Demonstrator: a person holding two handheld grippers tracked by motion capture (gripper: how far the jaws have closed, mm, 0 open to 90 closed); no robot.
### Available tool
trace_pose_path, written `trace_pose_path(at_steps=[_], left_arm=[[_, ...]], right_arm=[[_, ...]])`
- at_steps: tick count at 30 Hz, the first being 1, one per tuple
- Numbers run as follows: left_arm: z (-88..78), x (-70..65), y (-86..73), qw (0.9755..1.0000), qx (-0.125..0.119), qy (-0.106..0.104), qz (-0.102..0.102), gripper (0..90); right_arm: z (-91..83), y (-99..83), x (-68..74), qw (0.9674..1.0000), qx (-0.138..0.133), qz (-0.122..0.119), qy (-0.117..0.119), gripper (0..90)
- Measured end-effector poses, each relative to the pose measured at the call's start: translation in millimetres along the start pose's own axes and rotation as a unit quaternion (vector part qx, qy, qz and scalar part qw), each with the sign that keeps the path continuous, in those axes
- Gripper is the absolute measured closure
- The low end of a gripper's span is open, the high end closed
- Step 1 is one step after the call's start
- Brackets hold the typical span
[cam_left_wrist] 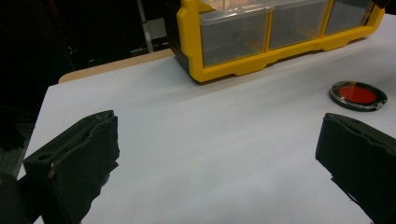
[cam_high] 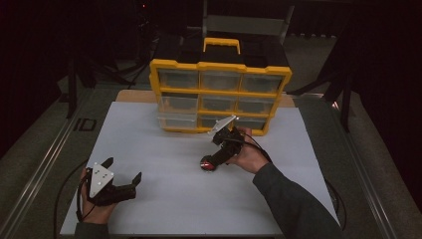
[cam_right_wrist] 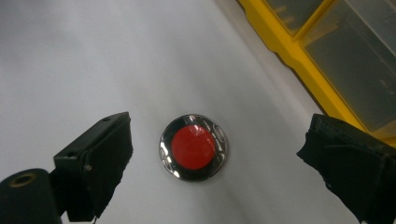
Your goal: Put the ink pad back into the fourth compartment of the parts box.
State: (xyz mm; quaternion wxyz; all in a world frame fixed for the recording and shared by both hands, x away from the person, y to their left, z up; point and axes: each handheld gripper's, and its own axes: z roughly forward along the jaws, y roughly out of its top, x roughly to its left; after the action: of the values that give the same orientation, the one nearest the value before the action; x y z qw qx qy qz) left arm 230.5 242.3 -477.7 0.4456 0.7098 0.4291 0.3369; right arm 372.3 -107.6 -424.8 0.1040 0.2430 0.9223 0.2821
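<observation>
Down at the near left corner of the white rectangular board that covers the table, the left gripper rests in the person's left hand, its two black jaws spread wide with nothing between them. In the left gripper view those jaws frame bare white surface, and the round flat disc with a red centre and a shiny dark metal rim lies farther off toward the right.

Toward the middle of the board, nearer its far edge, that single disc lies flat on the white surface. The right gripper, held in the person's right hand, points down over it. In the right gripper view its two black jaws stand wide apart, one on each side of the disc, and neither touches it.

Along the far edge of the board stands one yellow plastic organiser box with a yellow carrying handle on top. Its front shows nine clear drawers in three rows of three. The disc lies in front of its bottom row, near but apart.
</observation>
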Motion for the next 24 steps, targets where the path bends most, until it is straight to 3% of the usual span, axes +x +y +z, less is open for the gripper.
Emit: trace_pose_path(at_steps=[24], left_arm=[[-1.0,0.5,0.1,1.0,-0.001,0.001,0.0,0.3]], right_arm=[[28.1,0.5,3.3,0.9991,0.038,0.005,0.015,7.7]])
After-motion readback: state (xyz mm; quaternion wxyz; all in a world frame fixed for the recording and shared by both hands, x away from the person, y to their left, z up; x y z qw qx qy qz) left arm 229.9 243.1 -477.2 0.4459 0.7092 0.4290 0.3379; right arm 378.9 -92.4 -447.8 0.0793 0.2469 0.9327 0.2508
